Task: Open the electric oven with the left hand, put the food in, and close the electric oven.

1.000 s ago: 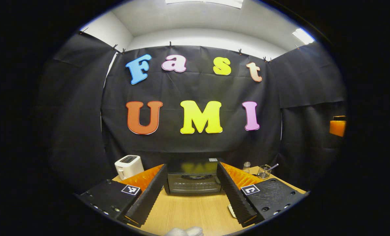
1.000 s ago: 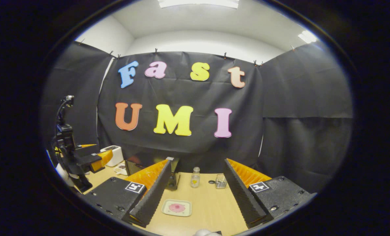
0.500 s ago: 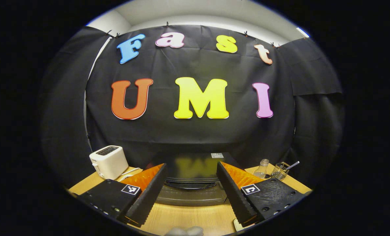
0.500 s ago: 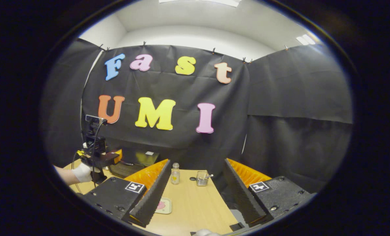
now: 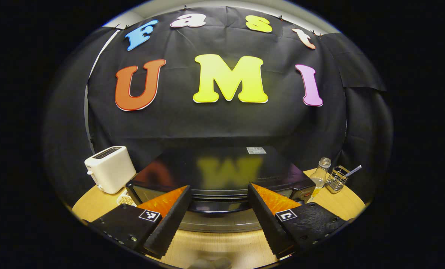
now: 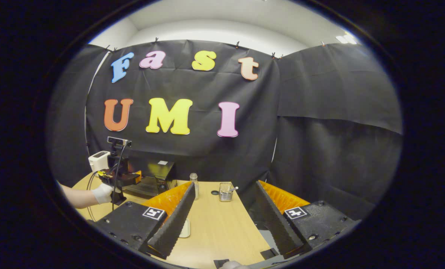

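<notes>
Closer now than half a second ago, the left gripper [image 5: 218, 220] is nearing the oven [image 5: 222, 175], whose door is shut; its fingers are spread wide and gripping nothing, their tips flanking the door's top edge. Beyond, a white toaster [image 5: 110, 169] is standing to the oven's left, a bottle [image 5: 321, 173] and wire holder [image 5: 337, 178] to its right. The right gripper [image 6: 222, 220] is hanging open and empty over the wooden table [image 6: 222, 228], having swung away from the plate [image 6: 185, 228] beside its left finger.
</notes>
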Tool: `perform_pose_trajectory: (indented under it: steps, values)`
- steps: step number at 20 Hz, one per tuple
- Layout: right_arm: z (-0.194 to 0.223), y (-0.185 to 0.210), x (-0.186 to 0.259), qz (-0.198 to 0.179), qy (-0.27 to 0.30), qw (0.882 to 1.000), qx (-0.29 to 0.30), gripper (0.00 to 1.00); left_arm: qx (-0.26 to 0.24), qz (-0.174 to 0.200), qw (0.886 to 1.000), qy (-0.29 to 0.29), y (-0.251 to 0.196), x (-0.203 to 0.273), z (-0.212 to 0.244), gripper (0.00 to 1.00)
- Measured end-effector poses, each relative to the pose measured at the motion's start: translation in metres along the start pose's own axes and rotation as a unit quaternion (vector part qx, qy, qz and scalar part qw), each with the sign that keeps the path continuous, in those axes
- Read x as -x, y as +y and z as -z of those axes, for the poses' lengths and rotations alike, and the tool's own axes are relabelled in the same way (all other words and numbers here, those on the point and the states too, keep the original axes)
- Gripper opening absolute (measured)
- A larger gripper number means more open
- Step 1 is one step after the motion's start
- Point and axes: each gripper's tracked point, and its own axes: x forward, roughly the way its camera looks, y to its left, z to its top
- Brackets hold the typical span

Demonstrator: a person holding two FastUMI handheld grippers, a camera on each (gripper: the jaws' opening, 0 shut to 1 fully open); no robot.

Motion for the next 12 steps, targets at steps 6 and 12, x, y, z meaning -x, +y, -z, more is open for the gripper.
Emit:
perform_pose_trajectory:
  steps: [6, 12]
  values:
    - [-0.015, 0.037, -0.016, -0.067, 0.014, 0.998, -0.010, 0.98, 0.008, 0.005, 1.000, 0.011, 0.001, 0.004, 0.004, 0.97]
    - [-0.070, 0.083, -0.024, -0.135, -0.057, 0.988, 0.056, 0.98, 0.014, -0.003, 1.000, 0.014, 0.002, 0.018, 0.010, 0.97]
